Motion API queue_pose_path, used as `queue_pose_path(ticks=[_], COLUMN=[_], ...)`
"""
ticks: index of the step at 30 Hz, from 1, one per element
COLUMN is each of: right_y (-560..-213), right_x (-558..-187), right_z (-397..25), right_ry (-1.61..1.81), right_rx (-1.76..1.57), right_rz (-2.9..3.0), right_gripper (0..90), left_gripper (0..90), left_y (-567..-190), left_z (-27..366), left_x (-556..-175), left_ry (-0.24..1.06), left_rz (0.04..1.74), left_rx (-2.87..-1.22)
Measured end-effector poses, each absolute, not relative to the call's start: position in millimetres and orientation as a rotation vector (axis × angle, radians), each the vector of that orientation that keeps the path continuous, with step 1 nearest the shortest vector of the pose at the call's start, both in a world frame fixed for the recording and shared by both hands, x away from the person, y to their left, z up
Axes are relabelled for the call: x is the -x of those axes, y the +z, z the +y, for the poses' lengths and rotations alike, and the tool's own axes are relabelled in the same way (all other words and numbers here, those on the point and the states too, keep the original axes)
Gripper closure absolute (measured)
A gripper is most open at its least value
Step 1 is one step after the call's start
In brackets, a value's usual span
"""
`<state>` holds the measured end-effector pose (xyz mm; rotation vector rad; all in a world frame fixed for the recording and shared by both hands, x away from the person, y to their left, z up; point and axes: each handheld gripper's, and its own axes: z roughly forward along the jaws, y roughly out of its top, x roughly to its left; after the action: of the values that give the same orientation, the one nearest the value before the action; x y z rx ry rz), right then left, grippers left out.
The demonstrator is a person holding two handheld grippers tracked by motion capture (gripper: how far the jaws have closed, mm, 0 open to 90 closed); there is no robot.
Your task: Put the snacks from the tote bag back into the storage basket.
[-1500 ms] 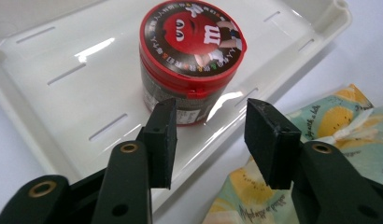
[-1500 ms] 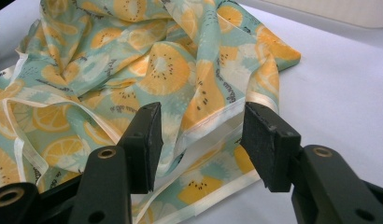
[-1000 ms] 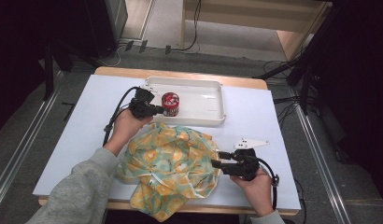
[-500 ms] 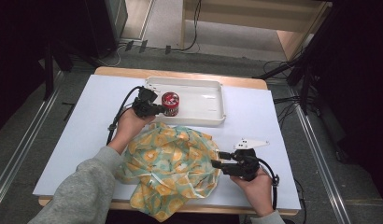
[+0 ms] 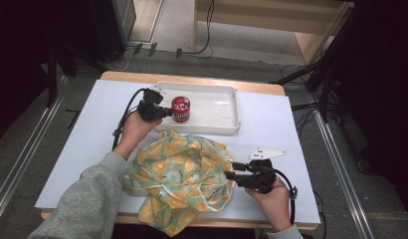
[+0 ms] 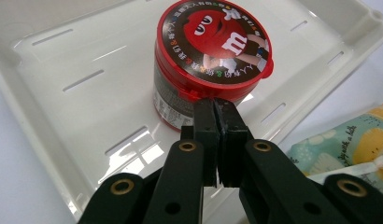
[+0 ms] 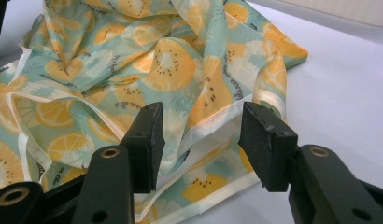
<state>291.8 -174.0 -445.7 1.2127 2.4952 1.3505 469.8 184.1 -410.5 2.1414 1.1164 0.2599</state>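
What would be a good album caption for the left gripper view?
Closed black left gripper pressed against a red-lidded candy tub standing in a white tray.

Red-lidded tub point(image 5: 180, 109) at the white tray's point(image 5: 227, 126) left end, bare tray floor rightward; crumpled cloth point(image 5: 179, 174) across the near table.

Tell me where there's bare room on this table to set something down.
The tray is bare to the right of the red candy tub. The table is open left of the left gripper, and right of the tray above the right gripper. The middle front is crowded by the fruit-print cloth.
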Motion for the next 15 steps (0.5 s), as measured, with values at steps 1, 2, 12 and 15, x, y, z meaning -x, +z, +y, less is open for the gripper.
queue_pose_path(ticks=[1,2,12,15], right_y=[-446,-446,-446,-446], right_x=[-292,-292,-292,-292], right_z=[-174,-174,-175,-174], right_ry=[1.351,1.351,1.352,1.349], right_rx=[-1.218,-1.220,-1.222,-1.218], right_rz=[2.494,2.494,2.491,2.492], right_gripper=[51.2,51.2,51.3,51.3], left_gripper=[89.7,89.7,89.7,89.9], left_y=[-410,-410,-405,-399], left_z=[184,185,188,181], left_x=[-471,-472,-469,-464], left_ry=[0.263,0.264,0.249,0.245], left_rz=[1.115,1.117,1.107,1.075], left_rx=[-2.147,-2.145,-2.137,-2.140])
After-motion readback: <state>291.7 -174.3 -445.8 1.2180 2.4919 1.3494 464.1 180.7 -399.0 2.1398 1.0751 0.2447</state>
